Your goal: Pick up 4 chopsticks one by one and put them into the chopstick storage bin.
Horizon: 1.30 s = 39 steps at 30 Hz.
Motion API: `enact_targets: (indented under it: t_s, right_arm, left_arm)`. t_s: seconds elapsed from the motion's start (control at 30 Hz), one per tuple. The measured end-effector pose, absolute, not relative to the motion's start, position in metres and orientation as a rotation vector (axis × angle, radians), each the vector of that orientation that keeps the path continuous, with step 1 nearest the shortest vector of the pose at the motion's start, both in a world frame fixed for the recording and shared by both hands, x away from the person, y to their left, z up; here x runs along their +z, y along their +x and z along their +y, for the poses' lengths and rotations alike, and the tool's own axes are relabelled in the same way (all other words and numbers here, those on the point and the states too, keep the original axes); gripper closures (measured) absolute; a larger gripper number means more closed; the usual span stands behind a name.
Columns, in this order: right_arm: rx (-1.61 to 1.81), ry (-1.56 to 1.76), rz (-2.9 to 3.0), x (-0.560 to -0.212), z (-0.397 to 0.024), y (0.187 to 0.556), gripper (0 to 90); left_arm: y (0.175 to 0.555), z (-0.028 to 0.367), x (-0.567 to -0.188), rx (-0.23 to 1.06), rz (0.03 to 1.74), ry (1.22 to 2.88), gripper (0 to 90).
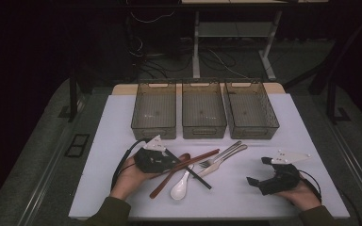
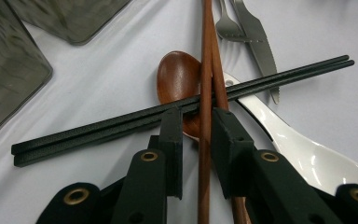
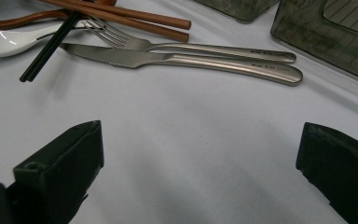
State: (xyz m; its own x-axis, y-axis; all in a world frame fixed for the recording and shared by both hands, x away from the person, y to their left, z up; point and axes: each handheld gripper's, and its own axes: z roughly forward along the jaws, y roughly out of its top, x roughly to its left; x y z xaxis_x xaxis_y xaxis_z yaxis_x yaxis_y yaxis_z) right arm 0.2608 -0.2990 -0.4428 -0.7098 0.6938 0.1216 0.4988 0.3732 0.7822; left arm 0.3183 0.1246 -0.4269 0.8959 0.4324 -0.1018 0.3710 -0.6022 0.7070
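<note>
Brown chopsticks (image 2: 208, 70) sit between the left tongs (image 2: 196, 126), jaws narrowed around them, pads close on both sides; can't tell if they press. Black chopsticks (image 2: 270, 77) cross over them just past the tips, wooden spoon (image 2: 177, 79) underneath, white spoon (image 2: 298, 144) at 4 o'clock. Right tongs (image 1: 259, 170) wide open, empty, on the worktop (image 1: 245, 193). Three bins (image 1: 203, 110) at 12 o'clock.

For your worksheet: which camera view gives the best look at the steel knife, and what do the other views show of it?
The right gripper view: the knife lies whole across the picture, serrated blade and handle sharp, beside the fork. The left gripper view shows its blade alone, cut off at the top edge. The high view shows it small and hard to separate from the fork.
</note>
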Motion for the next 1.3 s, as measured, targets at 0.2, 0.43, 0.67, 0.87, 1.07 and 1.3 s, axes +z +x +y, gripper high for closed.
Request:
enact_targets:
  t_s: [0.2,0.43,0.67,0.87,1.07,1.3]
  right_arm:
    - [1.249,1.064,2.407,-0.4428,-0.2990,0.2608,0.5]
    - [1.248,1.065,2.406,-0.4428,-0.2991,0.2607,0.5]
    - [1.249,1.066,2.405,-0.4426,-0.2992,0.2608,0.5]
    - [1.248,1.065,2.405,-0.4427,-0.2991,0.2608,0.5]
    - [1.248,1.065,2.406,-0.4428,-0.2991,0.2608,0.5]
    - [1.247,1.064,2.407,-0.4428,-0.2991,0.2608,0.5]
  left_arm:
    - [0.3174,0.1229,-0.4276,0.084,0.564,2.280,71.8]
    - [0.3146,0.1209,-0.4281,0.063,0.553,2.286,71.1]
    - [0.3119,0.1201,-0.4302,0.071,0.553,2.298,71.6]
    - [0.3108,0.1173,-0.4318,0.091,0.542,2.338,72.7]
    - [0.3108,0.1173,-0.4318,0.087,0.543,2.341,76.5]
    - [0.3107,0.1174,-0.4312,0.087,0.546,2.345,80.1]
